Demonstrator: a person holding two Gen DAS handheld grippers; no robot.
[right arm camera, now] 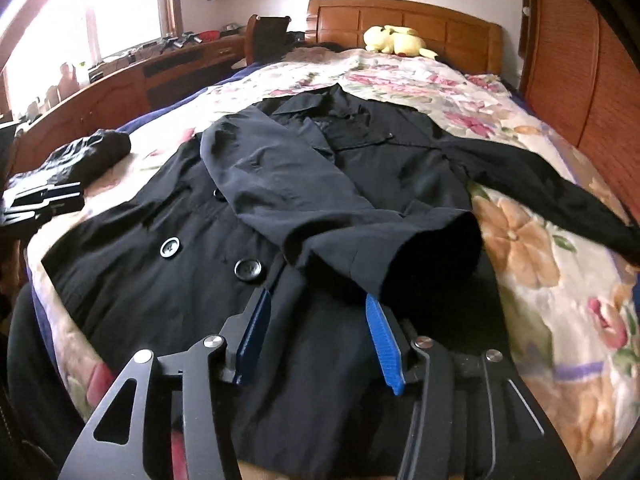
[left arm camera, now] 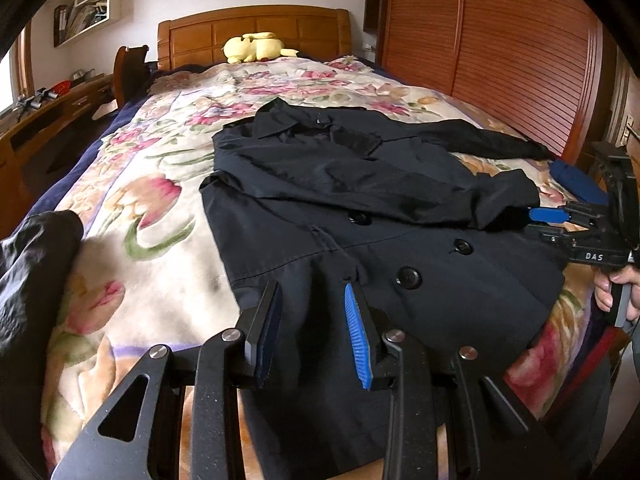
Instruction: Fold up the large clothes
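Left wrist view: a dark navy coat [left arm camera: 360, 216] lies front-up on a bed's floral blanket [left arm camera: 152, 216].

Smooth woven cloth with round glossy buttons [left arm camera: 408, 277] and a pointed collar; one sleeve is folded across the chest, its open cuff toward the hem, the other stretches out over the blanket toward the slatted wooden wardrobe [left arm camera: 500, 52]. The left tongs [left arm camera: 316, 328] stand parted over the coat's hem, ribbed blue pads gripping nothing. In the right wrist view the right tongs [right arm camera: 320, 340] gape just short of the folded cuff [right arm camera: 424, 256], empty. A crumpled black garment [right arm camera: 80, 156] sits beside the coat, and a yellow plush toy [left arm camera: 256, 46] rests against the panelled wooden headboard.
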